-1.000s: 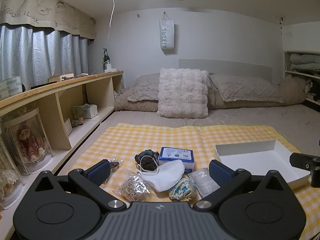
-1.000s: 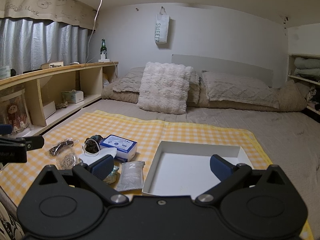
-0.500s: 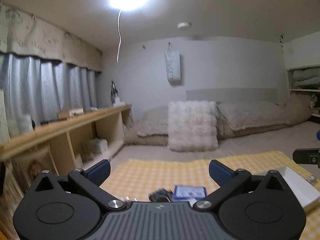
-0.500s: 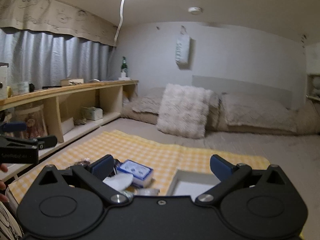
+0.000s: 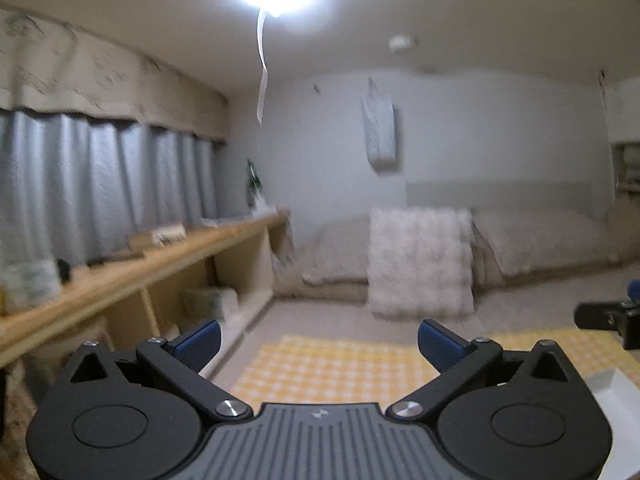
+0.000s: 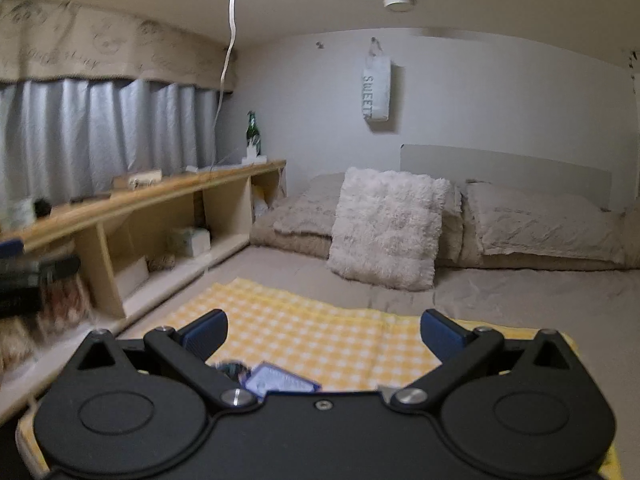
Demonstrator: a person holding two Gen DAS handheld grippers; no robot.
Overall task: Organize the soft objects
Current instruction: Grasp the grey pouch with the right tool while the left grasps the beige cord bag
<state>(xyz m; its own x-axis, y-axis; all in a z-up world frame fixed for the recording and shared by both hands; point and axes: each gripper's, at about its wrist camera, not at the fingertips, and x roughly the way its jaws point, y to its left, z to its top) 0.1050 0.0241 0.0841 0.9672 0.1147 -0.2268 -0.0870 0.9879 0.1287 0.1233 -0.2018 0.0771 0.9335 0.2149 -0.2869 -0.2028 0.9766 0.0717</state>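
The big bed has a yellow checked cloth on it. Both tools — left tool and right tool — are wide open, holding nothing. Only the right view shows the blue box; only the left shows a white tray corner.

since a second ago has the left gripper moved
Yes. The left gripper has tilted upward: the fluffy pillow sits lower in its view, and the small items have dropped from sight.
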